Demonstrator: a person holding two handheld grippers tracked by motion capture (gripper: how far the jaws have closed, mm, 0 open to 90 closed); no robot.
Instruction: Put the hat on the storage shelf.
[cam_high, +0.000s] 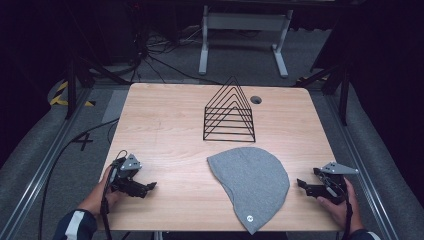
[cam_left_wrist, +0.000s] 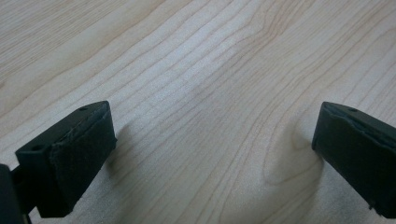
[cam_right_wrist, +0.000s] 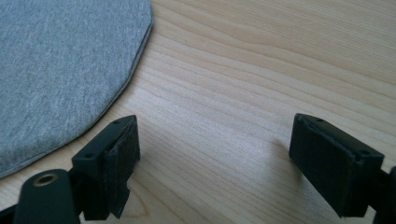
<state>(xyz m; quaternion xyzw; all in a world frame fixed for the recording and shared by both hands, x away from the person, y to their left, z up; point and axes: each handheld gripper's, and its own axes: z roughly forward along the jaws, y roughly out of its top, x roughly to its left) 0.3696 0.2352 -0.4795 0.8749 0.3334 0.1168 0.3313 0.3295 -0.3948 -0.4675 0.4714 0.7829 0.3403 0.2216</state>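
A grey beanie (cam_high: 250, 182) lies flat on the wooden table (cam_high: 165, 130), near the front edge and right of centre. Its curved edge (cam_right_wrist: 60, 70) fills the upper left of the right gripper view. My right gripper (cam_high: 302, 185) rests on the table just right of the beanie, open, with bare wood between its jaws (cam_right_wrist: 212, 154). My left gripper (cam_high: 150, 189) sits at the front left, well clear of the beanie. It is open over bare wood (cam_left_wrist: 215, 140). A black wire rack (cam_high: 229, 112) with triangular dividers stands behind the beanie.
A round cable hole (cam_high: 256, 99) is in the table top right of the rack. Bare wood stretches across the left half of the table. A white table frame (cam_high: 245, 35) and cables stand on the dark floor beyond the far edge.
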